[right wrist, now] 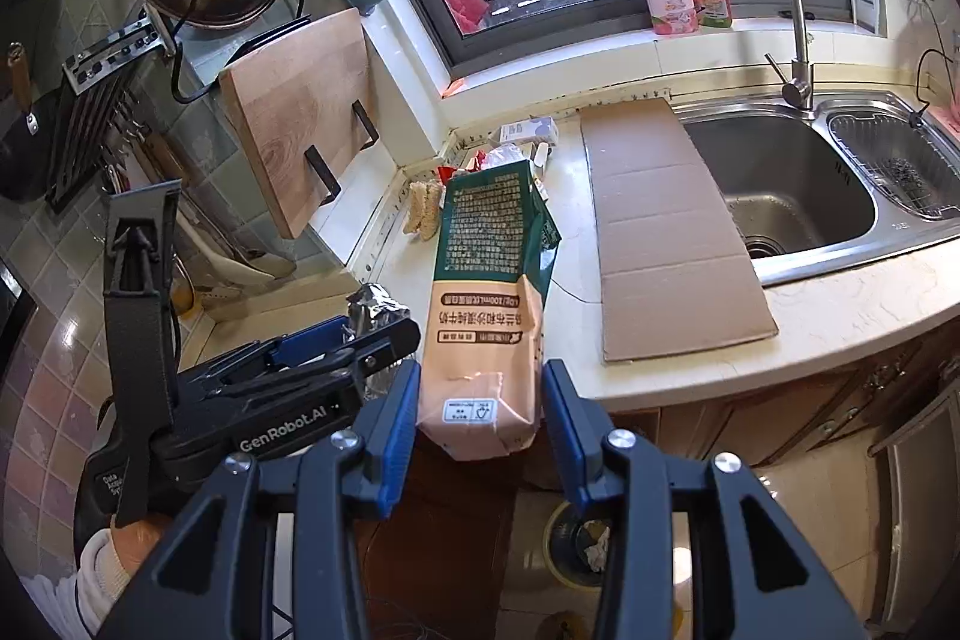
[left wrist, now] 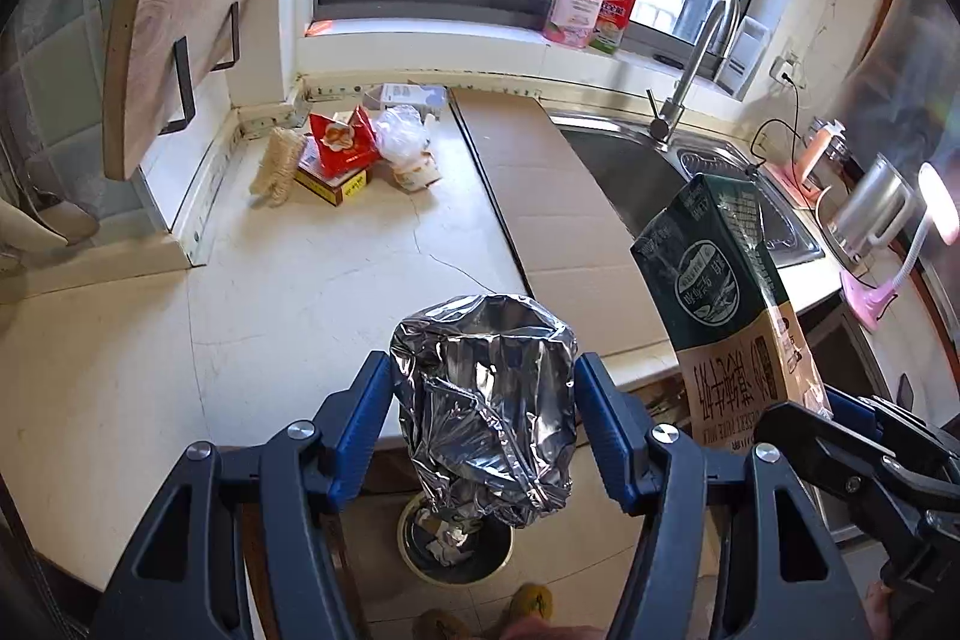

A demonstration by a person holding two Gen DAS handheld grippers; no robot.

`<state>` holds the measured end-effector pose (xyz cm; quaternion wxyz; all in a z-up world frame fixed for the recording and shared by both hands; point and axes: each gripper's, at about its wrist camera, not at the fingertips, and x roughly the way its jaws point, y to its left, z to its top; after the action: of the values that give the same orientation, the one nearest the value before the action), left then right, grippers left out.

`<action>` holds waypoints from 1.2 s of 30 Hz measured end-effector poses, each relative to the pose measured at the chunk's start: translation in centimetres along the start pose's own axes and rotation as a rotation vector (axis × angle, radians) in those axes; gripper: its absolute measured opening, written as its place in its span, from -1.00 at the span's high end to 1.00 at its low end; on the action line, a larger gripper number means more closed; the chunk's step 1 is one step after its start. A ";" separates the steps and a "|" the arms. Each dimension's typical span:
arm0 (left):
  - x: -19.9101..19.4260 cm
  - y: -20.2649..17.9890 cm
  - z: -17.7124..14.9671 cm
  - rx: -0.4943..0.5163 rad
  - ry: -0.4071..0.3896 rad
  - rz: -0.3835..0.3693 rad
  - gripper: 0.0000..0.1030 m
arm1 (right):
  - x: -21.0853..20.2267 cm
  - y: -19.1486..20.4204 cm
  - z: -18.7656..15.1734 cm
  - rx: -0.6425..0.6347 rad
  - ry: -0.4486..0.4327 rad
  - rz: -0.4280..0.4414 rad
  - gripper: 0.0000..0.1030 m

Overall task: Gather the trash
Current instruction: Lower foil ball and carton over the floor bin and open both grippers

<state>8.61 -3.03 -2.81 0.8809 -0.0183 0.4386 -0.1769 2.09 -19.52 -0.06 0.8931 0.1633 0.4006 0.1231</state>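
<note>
The left tongs (left wrist: 483, 400) are clamped on a crumpled foil bag (left wrist: 486, 406), held above the trash bin (left wrist: 456, 544) on the floor. Just beside them, the right tongs (right wrist: 480, 418) grip a milk carton (right wrist: 486, 304), its top tilting over the surface (right wrist: 840, 304).
</note>
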 end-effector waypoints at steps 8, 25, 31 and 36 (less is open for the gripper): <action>0.6 -0.7 -3.0 -0.031 0.041 0.029 -0.17 | 0.0 -0.6 -2.5 -0.031 0.057 0.020 0.20; 6.0 -1.8 -13.1 -0.097 0.180 0.089 -0.17 | 4.3 -7.0 -10.8 -0.017 0.288 0.018 0.20; 10.1 -0.2 -16.9 -0.151 0.216 0.024 -0.18 | 8.8 -9.3 -14.6 0.014 0.384 0.000 0.20; 13.9 1.4 -19.4 -0.188 0.235 0.019 -0.18 | 12.2 -11.4 -17.6 0.051 0.438 -0.014 0.20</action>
<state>1.60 -3.90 -25.59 0.8196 -0.0757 0.5534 -0.1277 -2.28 -22.30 -23.80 0.7812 0.1523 0.5892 0.1396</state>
